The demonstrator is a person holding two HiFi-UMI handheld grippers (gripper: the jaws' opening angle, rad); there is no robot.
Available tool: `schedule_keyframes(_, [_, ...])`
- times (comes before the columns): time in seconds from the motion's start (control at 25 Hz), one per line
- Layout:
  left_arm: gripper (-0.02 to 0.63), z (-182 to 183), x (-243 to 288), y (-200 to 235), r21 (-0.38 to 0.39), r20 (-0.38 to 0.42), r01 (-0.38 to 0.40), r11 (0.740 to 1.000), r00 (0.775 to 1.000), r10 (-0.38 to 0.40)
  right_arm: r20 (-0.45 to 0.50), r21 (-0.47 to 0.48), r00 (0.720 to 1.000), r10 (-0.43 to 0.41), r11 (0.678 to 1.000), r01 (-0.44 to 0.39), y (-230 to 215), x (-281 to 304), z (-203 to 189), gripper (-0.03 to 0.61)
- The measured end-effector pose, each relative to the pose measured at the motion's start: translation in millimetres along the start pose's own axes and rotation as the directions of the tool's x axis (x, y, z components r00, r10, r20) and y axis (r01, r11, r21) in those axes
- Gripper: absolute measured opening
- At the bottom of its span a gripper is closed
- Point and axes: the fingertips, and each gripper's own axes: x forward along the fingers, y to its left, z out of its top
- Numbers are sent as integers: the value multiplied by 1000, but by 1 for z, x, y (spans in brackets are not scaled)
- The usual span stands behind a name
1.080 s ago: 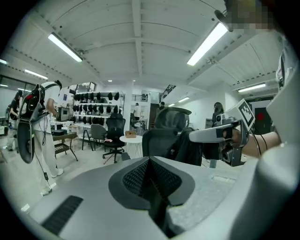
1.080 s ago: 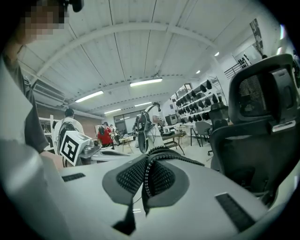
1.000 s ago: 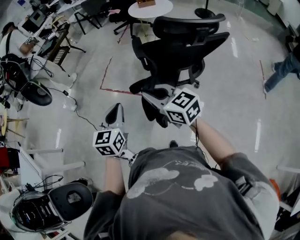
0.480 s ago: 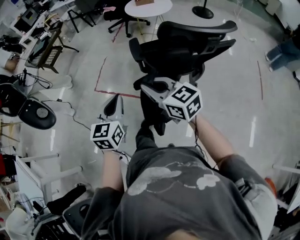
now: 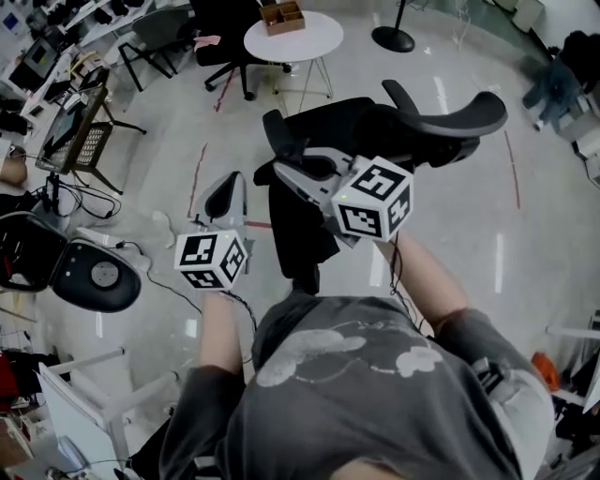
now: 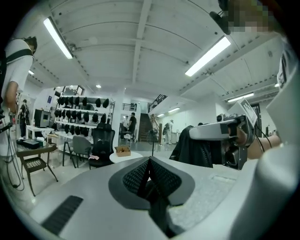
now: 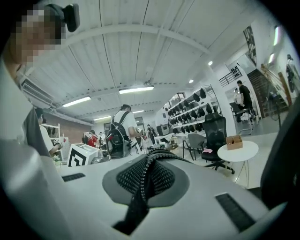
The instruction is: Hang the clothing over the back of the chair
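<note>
A black garment [image 5: 298,234] hangs from my right gripper [image 5: 286,171], whose jaws are shut on its upper edge. In the right gripper view a knitted hem [image 7: 146,176] is pinched between the pads. The black office chair [image 5: 427,122] stands just beyond and to the right, its curved backrest top [image 5: 459,117] level with the gripper. My left gripper [image 5: 231,178] is off to the left, apart from the garment, with its jaws shut on nothing. From the left gripper view I see the right gripper [image 6: 220,132] and the dark garment [image 6: 193,151] below it.
A round white table [image 5: 319,37] with a brown box [image 5: 283,14] stands behind the chair. Another black chair base [image 5: 94,277] lies at the left, with desks and cables nearby. Red tape [image 5: 199,167] marks the floor. A person [image 5: 558,84] stands far right.
The view has swung, so the chair now lies further right with its backrest top toward me. Both grippers have risen slightly, and the garment still hangs from the right one.
</note>
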Motion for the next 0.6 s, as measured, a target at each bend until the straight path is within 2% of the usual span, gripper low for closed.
schedule_keyframes(0.36, [2, 69, 63, 68, 73, 94, 66, 995, 993, -73, 126, -49, 985, -119, 991, 126, -58, 63, 94, -2])
schedule_keyframes(0.6, [2, 103, 169, 99, 105, 115, 120, 987, 985, -132, 219, -69, 947, -237, 964, 257, -176, 78, 176, -2])
